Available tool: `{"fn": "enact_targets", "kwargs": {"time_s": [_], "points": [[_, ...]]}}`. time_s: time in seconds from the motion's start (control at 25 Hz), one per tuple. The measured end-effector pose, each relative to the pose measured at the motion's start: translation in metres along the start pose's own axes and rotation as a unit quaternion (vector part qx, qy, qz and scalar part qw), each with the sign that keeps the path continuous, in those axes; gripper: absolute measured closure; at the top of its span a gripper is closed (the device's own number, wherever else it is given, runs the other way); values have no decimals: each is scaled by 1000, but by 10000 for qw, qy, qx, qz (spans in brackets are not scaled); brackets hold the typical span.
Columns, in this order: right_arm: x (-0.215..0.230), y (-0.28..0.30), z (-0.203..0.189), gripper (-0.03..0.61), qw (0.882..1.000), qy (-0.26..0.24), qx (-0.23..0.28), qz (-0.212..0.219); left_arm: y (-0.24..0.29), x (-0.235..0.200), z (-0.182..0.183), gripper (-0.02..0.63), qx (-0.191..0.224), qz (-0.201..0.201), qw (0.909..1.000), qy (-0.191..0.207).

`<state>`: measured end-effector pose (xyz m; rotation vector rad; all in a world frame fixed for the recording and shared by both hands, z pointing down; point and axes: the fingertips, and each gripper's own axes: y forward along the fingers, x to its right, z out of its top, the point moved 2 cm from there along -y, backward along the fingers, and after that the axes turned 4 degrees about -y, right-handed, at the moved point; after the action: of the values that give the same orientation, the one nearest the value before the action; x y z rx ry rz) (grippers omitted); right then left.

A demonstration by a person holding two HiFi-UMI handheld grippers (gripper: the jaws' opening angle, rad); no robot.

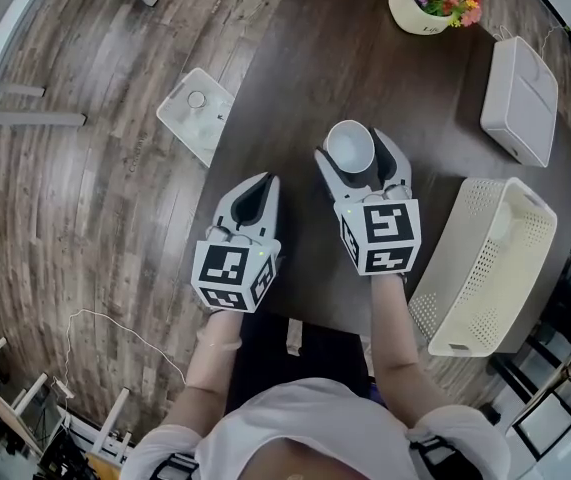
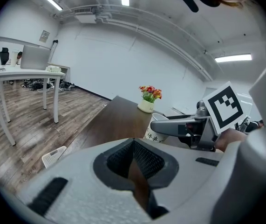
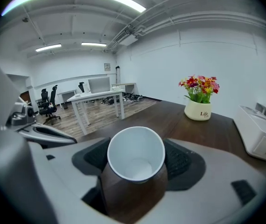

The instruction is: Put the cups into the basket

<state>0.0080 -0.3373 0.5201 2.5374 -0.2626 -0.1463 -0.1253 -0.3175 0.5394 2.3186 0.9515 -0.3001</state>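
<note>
The paper cup (image 1: 350,144), light and easily crushed, stands on the bench (image 1: 295,88) left of the basket (image 1: 462,230), my right gripper's (image 1: 357,154) jaws gently clasping its sides, the left gripper (image 1: 252,198) clenched empty.

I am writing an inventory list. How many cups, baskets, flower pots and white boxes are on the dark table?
cup: 1
basket: 1
flower pot: 1
white box: 1
Total: 4
</note>
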Motion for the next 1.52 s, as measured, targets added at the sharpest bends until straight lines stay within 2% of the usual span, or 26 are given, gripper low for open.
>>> {"fn": "enact_targets", "kwargs": {"time_s": [0.32, 0.6, 0.84, 1.36, 1.52], "points": [[-6, -4, 3, 219, 9999, -144, -35, 70, -1, 9, 1, 603, -8, -82, 10000, 17], [-6, -18, 17, 219, 9999, -60, 115, 82, -6, 19, 11, 603, 96, -120, 9998, 114], [-7, -39, 34, 219, 9995, -49, 296, 48, -16, 30, 24, 603, 252, -168, 9992, 249], [-20, -104, 78, 219, 9963, -369, 771, -12, -46, 75, 46, 603, 562, -385, 9970, 373], [-24, -130, 93, 219, 9948, -379, 938, -78, -55, 92, 51, 603, 581, -489, 9955, 561]]}}
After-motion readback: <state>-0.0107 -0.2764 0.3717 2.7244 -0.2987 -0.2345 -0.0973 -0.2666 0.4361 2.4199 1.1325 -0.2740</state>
